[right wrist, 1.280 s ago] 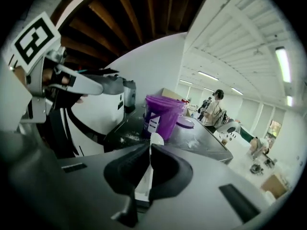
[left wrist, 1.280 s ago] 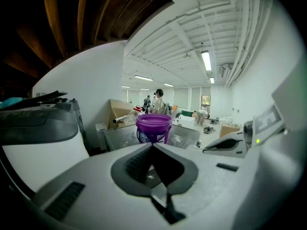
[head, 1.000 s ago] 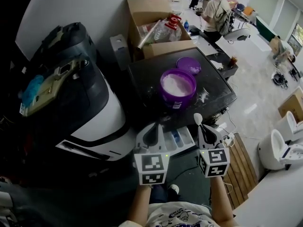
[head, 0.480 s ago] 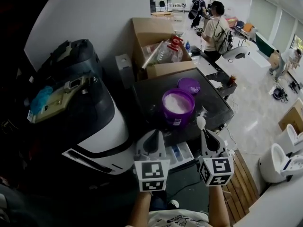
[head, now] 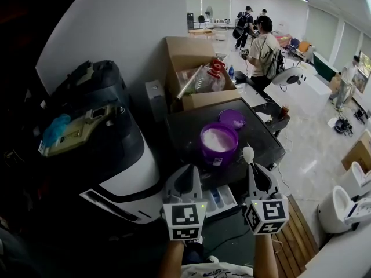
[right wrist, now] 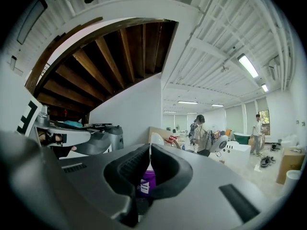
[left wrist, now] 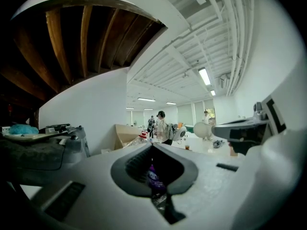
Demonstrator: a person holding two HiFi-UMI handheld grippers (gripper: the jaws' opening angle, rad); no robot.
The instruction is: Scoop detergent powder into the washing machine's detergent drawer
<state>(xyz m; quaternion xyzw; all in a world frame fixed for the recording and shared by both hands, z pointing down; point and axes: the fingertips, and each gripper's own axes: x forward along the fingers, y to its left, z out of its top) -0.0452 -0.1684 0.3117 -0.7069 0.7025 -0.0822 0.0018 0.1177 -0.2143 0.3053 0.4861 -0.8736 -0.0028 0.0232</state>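
I am standing in a wide, bright hall with a pale glossy floor (head: 313,149), where a white-and-black washing machine (head: 124,172) is sitting beside a dark table (head: 185,129). The table is carrying an open purple tub (head: 219,143) of white powder, with its lid (head: 232,119) lying just behind it. Below the table's edge the detergent drawer (head: 227,193) is standing pulled out between my left tongs (head: 186,171), which are pressed together on nothing, and my right tongs (head: 254,169), which are clenching a white scoop (head: 248,153) with its bowl pointing toward the tub.
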